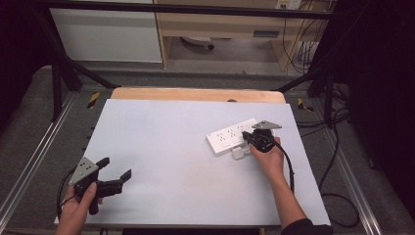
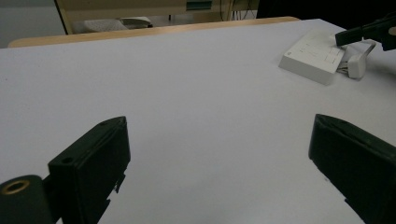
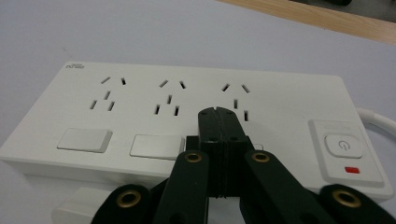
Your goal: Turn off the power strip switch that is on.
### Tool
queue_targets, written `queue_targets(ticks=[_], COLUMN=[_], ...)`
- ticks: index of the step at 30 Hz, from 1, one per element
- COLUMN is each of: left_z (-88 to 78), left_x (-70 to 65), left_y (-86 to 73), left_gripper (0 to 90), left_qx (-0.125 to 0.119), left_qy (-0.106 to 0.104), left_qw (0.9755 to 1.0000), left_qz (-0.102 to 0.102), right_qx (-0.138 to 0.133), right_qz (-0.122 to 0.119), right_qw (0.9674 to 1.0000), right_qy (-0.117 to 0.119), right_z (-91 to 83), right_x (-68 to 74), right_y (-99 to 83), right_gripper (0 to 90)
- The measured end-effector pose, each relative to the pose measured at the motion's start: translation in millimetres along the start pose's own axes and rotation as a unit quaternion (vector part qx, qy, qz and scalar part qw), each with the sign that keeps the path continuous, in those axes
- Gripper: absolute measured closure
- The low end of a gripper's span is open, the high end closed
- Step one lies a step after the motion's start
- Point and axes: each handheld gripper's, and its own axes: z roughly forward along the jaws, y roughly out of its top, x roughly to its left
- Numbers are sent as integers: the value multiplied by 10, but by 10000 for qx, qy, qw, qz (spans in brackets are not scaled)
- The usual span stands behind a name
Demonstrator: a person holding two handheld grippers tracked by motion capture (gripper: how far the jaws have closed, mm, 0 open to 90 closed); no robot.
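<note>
The right gripper (image 3: 218, 114) is being held fully closed over the power strip (image 3: 196, 116), gripping nothing; the left gripper (image 1: 115, 171) is being kept wide open above the tabletop (image 1: 171, 147).

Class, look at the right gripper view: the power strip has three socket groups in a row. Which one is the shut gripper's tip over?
The socket nearest the power button. The right gripper partly covers its lower slots; the other two sockets are uncovered.
</note>
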Motion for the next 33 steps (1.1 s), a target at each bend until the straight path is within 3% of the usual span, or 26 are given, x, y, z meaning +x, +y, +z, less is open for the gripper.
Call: queue_targets(ticks=[33], left_z=[-2], left_x=[2], left_y=[-1], left_gripper=[52], left_qx=[-16], left_qy=[29], left_qw=[10000], left_qz=[-6], right_qx=[15], right_qz=[-13], right_qw=[10000], right_qy=[-32], right_z=[6], right_x=[16], right_y=[-8], right_gripper=[900])
